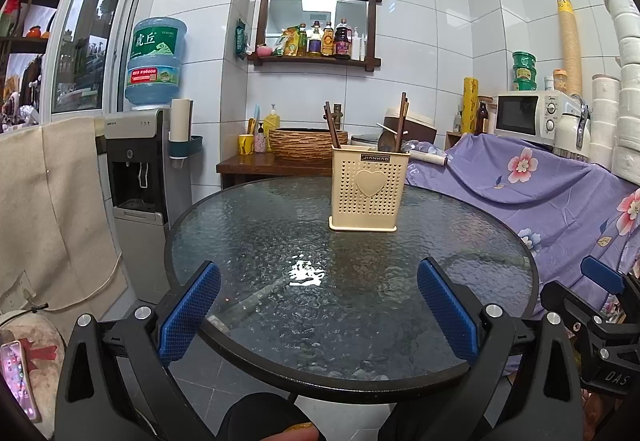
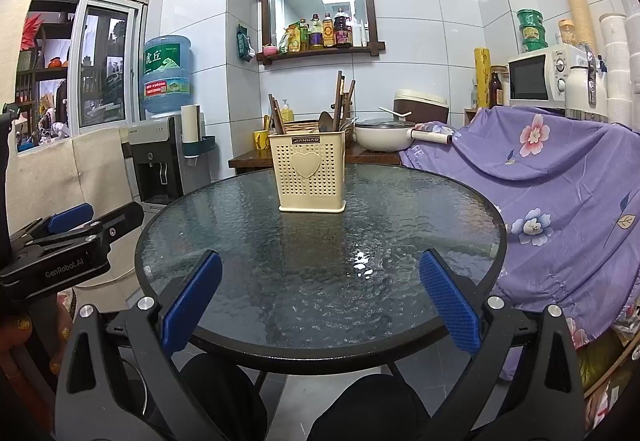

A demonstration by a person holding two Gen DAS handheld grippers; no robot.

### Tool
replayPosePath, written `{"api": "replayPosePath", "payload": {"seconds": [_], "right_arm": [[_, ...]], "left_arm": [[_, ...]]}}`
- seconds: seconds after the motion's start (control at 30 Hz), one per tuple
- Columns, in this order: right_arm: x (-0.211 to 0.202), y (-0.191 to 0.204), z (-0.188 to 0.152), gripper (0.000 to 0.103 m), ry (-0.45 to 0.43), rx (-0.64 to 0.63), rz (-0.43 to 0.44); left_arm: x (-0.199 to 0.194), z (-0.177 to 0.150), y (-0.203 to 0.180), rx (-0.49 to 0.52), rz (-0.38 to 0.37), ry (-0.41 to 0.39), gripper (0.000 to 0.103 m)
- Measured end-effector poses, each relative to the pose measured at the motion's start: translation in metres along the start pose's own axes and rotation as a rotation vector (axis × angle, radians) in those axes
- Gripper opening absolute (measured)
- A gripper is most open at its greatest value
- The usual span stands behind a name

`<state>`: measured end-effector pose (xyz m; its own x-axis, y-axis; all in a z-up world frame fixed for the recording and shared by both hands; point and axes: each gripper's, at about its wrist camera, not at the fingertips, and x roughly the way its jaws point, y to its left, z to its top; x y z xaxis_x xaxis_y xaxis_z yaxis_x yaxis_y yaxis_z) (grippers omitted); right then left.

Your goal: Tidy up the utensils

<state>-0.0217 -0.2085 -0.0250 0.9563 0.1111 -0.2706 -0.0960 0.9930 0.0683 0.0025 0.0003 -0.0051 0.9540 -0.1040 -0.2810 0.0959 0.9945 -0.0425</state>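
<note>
Right, my left gripper (image 1: 319, 305) has its fingers spread wide, holding and touching nothing above the near rim of the glass table (image 1: 240, 241). The utensil holder (image 1: 366, 189) stands upright mid-table with chopsticks (image 1: 334, 129) inside. My right gripper (image 2: 320, 297) gapes equally empty; only its view shows the pot (image 2: 382, 135) behind.

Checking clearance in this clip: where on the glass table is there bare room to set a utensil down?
Nearly all of the round glass table is bare: the whole near half between both open grippers, left gripper, right gripper, plus both sides of the cream utensil holder. Only the far-centre, where the holder stands with chopsticks, is taken.
</note>
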Motion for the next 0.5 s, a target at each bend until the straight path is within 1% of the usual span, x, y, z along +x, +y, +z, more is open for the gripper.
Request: {"api": "replayPosePath", "payload": {"seconds": [0.5], "right_arm": [[0.0019,-0.0009,-0.0013,0.097,0.008,0.009,0.0]], "left_arm": [[0.0008,-0.0006,-0.0007,-0.005,0.003,0.001,0.097]]}}
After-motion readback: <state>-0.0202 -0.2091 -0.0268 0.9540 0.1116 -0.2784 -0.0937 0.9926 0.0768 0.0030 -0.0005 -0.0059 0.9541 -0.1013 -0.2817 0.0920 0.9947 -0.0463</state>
